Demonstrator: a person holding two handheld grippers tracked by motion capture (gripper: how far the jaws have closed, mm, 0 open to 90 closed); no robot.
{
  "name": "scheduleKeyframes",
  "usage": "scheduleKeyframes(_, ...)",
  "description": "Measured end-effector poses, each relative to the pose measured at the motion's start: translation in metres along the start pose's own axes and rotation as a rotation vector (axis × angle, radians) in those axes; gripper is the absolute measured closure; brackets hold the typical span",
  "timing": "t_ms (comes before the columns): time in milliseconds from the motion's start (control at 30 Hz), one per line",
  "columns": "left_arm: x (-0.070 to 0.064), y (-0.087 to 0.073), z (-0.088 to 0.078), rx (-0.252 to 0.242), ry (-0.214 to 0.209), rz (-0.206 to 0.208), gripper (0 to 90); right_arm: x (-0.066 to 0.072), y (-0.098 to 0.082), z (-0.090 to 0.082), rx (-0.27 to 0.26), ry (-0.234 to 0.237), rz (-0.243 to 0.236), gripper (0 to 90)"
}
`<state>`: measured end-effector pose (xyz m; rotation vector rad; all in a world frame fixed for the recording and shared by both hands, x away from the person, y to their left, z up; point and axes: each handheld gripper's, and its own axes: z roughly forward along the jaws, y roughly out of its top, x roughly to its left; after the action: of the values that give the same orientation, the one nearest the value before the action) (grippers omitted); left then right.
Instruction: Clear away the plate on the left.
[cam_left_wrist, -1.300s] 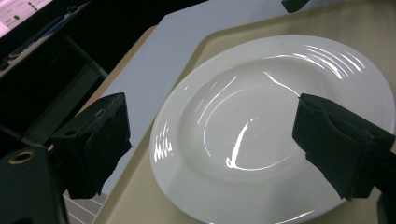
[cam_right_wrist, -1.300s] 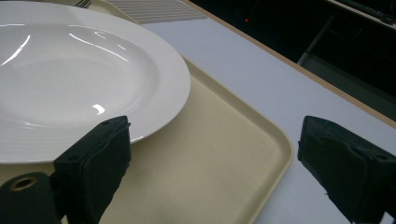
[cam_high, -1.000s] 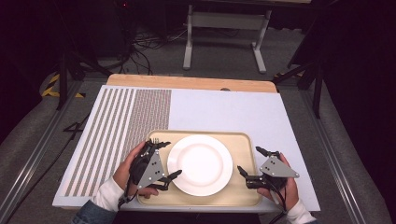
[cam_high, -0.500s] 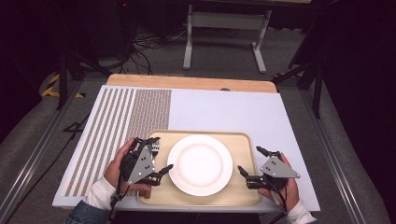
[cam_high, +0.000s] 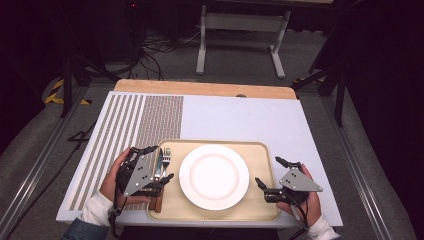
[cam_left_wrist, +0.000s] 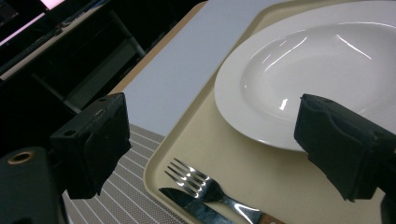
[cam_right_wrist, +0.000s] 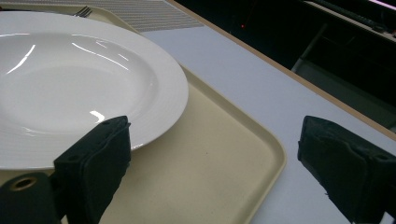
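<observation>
- Covering most of the table is a white board, with a striped mat laid over its left part.
- Tray: beige, at the near edge of the table, centred in front of the person. In the left gripper view its rim meets the mat.
- Plate: white, empty, upright in the middle of the tray. It takes up much of both gripper views.
- Left gripper: held in the person's left hand above the tray's left edge, jaws spread wide. One jaw hangs over the mat side, the other over the plate's near rim. It grips nothing.
- Right gripper: held in the right hand at the tray's right edge, jaws spread. In its own view one jaw sits over the plate rim and the other over the bare white board beyond the tray. It grips nothing.
- Fork and knife: side by side on the tray's left strip, between rim and plate, just below the left gripper's open jaws. Fork tines point away from the person; the knife blade lies on the rim side. Brown handles are partly hidden beneath the gripper. Whether either jaw touches the cutlery cannot be told.
</observation>
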<state>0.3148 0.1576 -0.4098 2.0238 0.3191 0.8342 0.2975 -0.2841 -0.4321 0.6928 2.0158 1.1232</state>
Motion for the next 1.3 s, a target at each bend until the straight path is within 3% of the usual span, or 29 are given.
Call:
scheduleKeyframes(833, 0.007, -0.044, -0.019, 0.088, 0.055, -0.077, 11.1, -0.005, -0.007, -0.013, 0.002, -0.032, 0.030, 10.4)
scheduleKeyframes(1300, 0.000, -0.075, -0.031, 0.126, 0.036, -0.179, 10.9, -0.005, -0.013, -0.016, 0.019, -0.042, 0.028, 10.4)
